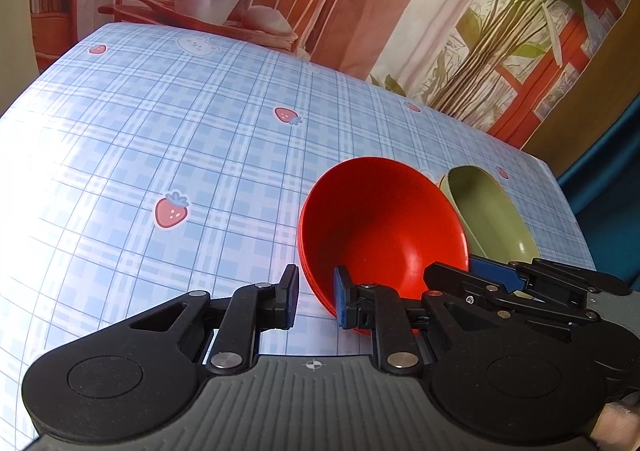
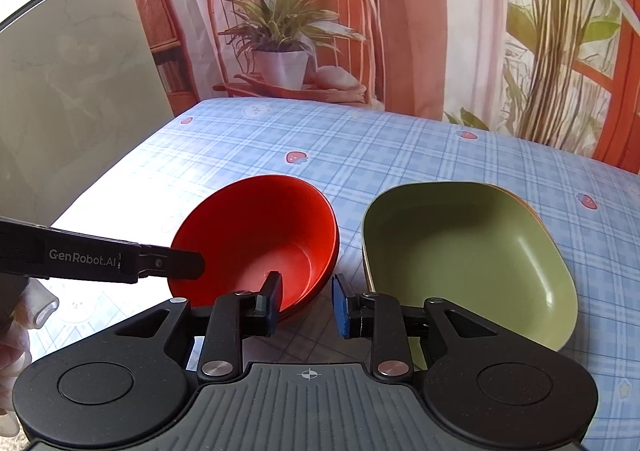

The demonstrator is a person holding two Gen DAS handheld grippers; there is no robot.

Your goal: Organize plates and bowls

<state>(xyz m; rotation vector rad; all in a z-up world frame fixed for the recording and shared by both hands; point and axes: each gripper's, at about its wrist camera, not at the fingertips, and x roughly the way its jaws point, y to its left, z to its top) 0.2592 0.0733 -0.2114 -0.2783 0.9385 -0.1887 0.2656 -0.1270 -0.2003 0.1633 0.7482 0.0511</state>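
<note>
A stack of red bowls [image 1: 380, 231] [image 2: 256, 235] sits on the blue plaid tablecloth, beside a stack of green squarish bowls [image 1: 492, 219] [image 2: 468, 263] to its right. My left gripper [image 1: 316, 301] is open, its jaws on either side of the red stack's near-left rim, one finger inside the bowl. It appears in the right wrist view [image 2: 176, 263] reaching over the red rim from the left. My right gripper [image 2: 306, 303] is open, its jaws on either side of the red stack's near-right rim. It shows in the left wrist view [image 1: 500, 279] at the right.
The table [image 1: 180, 139] has a blue plaid cloth with strawberry prints. A printed backdrop of plants and a chair hangs behind it. A grey panel [image 2: 72, 111] stands at the table's left side. The table's right edge [image 1: 568, 203] lies just past the green bowls.
</note>
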